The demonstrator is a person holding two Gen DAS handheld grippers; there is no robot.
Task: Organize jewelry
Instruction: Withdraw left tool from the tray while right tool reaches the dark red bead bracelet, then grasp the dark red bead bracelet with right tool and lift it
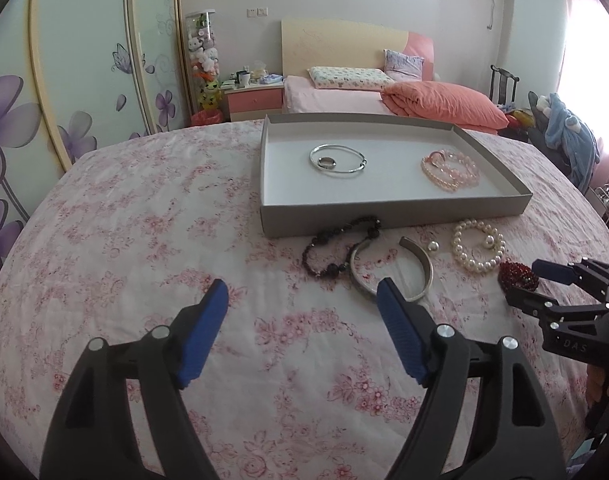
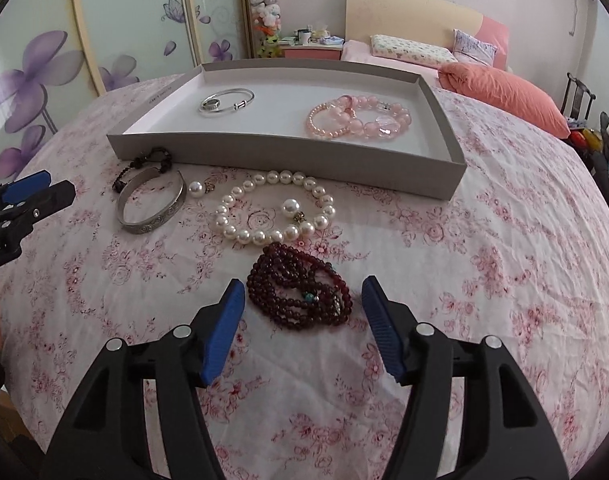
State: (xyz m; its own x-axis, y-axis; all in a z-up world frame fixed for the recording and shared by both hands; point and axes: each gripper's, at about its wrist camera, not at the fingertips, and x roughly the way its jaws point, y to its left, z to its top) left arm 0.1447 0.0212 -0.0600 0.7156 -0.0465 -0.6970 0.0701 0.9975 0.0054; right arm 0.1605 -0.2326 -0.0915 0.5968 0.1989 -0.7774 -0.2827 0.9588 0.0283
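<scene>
Right wrist: five bracelets outside tray.

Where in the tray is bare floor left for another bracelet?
In the tray, bare floor lies between the silver bangle and the pink bead bracelets, and along the near wall. The right end is crowded.

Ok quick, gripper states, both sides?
Left gripper: open, holding nothing, above the floral tablecloth.
Right gripper: open, holding nothing, its fingers either side of the dark red beaded bracelet.
</scene>
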